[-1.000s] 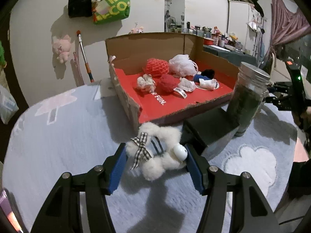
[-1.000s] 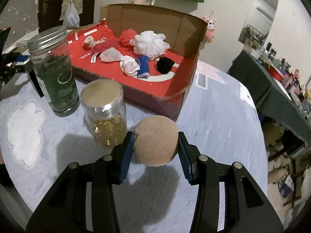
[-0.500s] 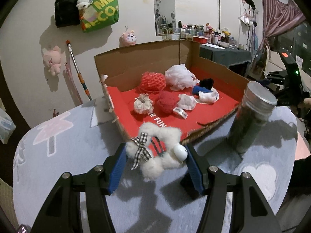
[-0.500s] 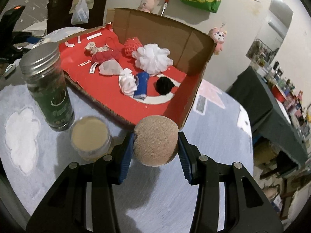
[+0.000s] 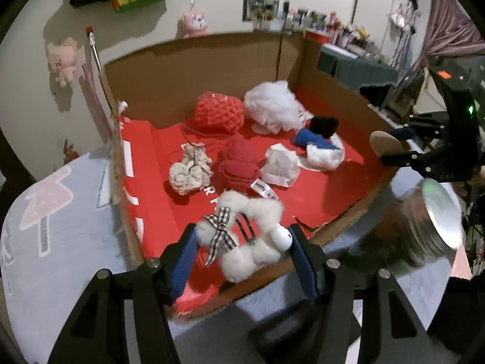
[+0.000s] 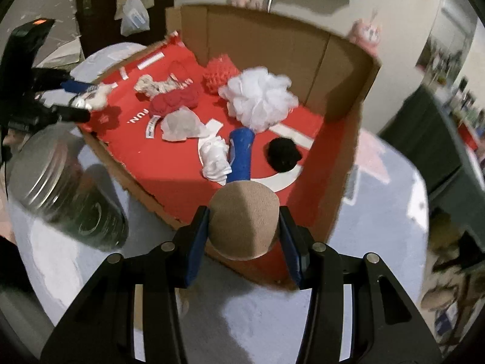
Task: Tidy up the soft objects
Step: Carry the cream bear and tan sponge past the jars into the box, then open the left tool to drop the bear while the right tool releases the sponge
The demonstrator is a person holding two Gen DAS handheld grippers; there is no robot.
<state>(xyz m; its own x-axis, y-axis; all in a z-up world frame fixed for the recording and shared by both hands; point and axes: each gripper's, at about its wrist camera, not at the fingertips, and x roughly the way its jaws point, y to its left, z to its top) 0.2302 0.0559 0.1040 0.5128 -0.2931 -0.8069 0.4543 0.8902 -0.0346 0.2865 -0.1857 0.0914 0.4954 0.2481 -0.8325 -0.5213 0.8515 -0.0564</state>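
plush toy (image 5: 242, 236) (white, bow-tied) gripped in left tool (image 5: 239, 257); right tool (image 6: 244, 236) clamps tan ball (image 6: 244, 218).

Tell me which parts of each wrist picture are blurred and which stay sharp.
Left wrist view: the metal-lidded jar at lower right is smeared by motion, the far shelves are soft; the fluffy white toy in the left gripper is crisp. Right wrist view: the jar at left is streaked, the room at right is blurred; the tan ball in the right gripper stays sharp.
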